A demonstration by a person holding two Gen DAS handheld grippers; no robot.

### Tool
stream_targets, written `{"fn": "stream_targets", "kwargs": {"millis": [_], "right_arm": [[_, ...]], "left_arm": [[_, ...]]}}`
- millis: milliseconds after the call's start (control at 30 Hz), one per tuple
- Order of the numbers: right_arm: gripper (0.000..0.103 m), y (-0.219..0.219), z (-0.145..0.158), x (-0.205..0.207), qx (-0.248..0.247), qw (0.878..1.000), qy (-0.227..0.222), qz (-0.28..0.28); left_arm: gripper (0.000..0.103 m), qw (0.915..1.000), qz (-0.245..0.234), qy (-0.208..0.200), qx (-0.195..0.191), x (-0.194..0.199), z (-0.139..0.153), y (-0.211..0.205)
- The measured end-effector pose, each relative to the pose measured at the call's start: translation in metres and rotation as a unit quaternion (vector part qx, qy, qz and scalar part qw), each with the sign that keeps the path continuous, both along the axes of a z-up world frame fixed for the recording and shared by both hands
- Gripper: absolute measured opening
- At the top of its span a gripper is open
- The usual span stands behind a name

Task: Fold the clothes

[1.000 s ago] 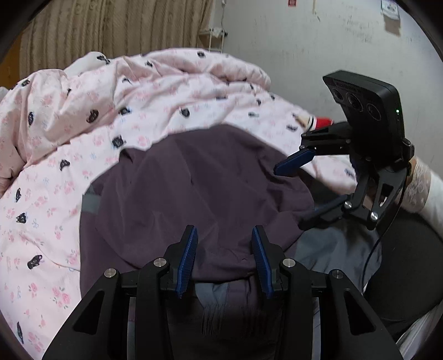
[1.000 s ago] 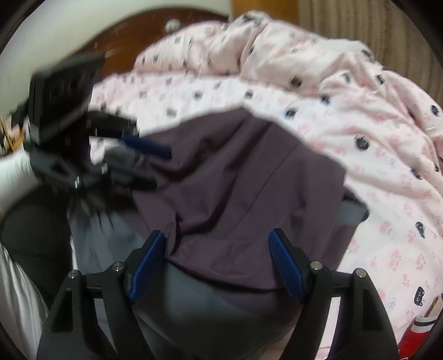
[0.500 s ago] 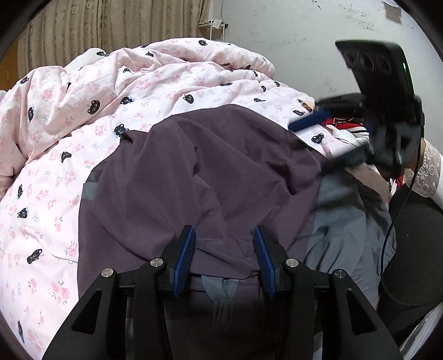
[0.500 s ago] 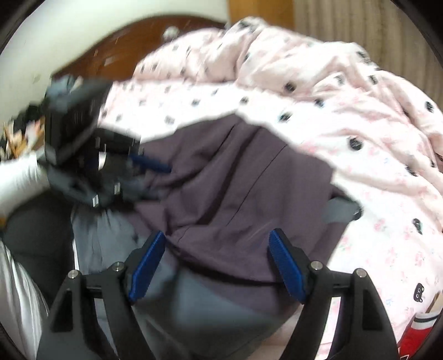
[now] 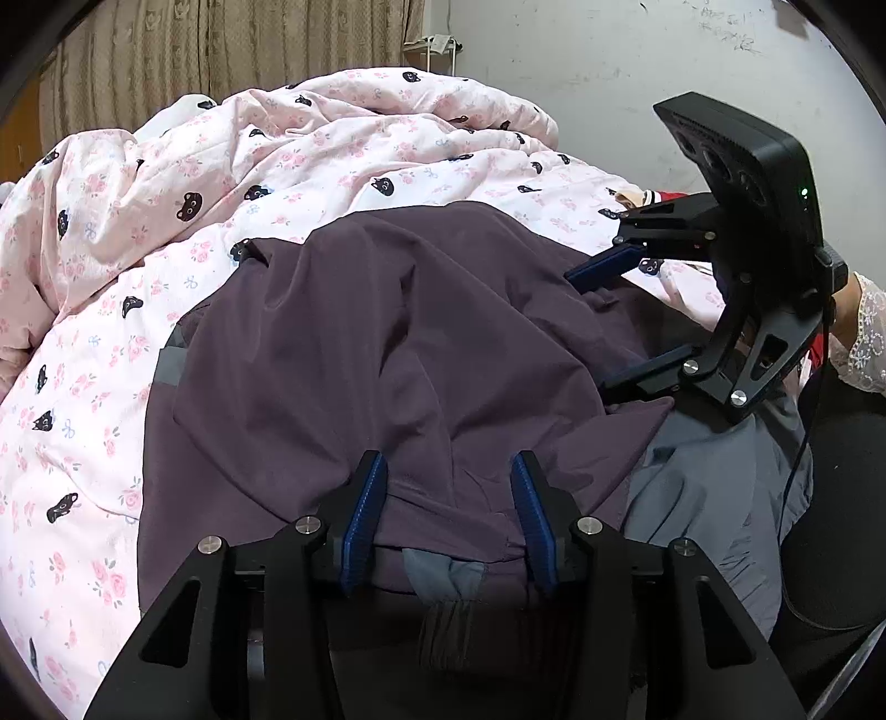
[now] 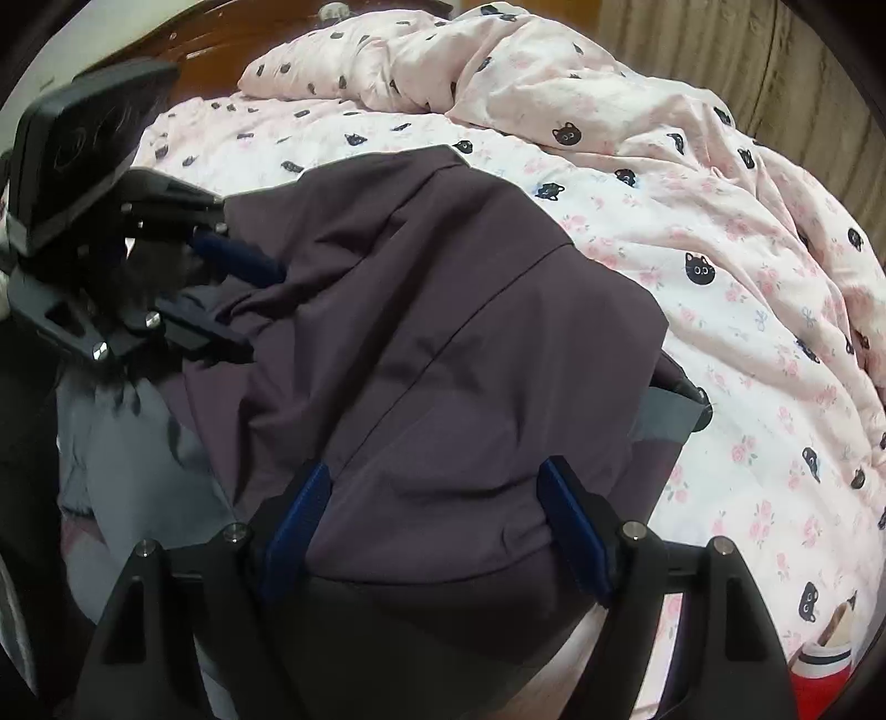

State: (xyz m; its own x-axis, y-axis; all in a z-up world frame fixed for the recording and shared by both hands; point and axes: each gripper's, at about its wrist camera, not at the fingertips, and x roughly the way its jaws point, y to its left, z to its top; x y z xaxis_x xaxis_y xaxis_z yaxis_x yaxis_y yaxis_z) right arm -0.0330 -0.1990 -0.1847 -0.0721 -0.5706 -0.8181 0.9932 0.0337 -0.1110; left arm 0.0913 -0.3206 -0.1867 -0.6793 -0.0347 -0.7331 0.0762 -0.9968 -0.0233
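Since 0.5 s ago the right gripper has swung back in over the garment's far edge and reads sharp, no motion blur; left gripper sits about where it was.

Purple jacket lies spread on the pink cat-print duvet, rumpled, w/ creases running toward the near hem and a long seam down the back in the right wrist view. Grey lining spills out on the side nearest the person; a grey cuff strip shows at the opposite edge.

Left gripper — jaws partly apart, purple fabric bunched between the blue pads, but can't tell if cloth is actually clamped. Right gripper — jaws wide, nothing pinched; fabric lies between and under the pads. In the left wrist view its lower finger sits at the purple/grey fold; contact unclear.

Around: curtain behind the bed, white wall, wooden headboard, a red-and-white item at the duvet's edge.
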Motion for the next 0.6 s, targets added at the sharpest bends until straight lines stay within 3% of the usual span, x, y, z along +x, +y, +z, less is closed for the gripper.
{"fn": "stream_targets", "kwargs": {"millis": [233,400,600], "right_arm": [[0.08,0.016,0.022,-0.002,-0.044,0.999,-0.003,-0.014],[0.08,0.036,0.046,-0.022,-0.097,0.992,-0.061,-0.054],[0.08,0.057,0.058,-0.03,-0.12,0.984,-0.099,-0.086]], "left_arm": [[0.043,0.9991,-0.002,0.041,-0.01,0.018,0.021,0.004],[0.043,0.9972,0.025,0.069,-0.013,0.053,0.038,0.002],[0.044,0.9955,0.07,0.064,0.006,0.094,0.033,-0.004]]}}
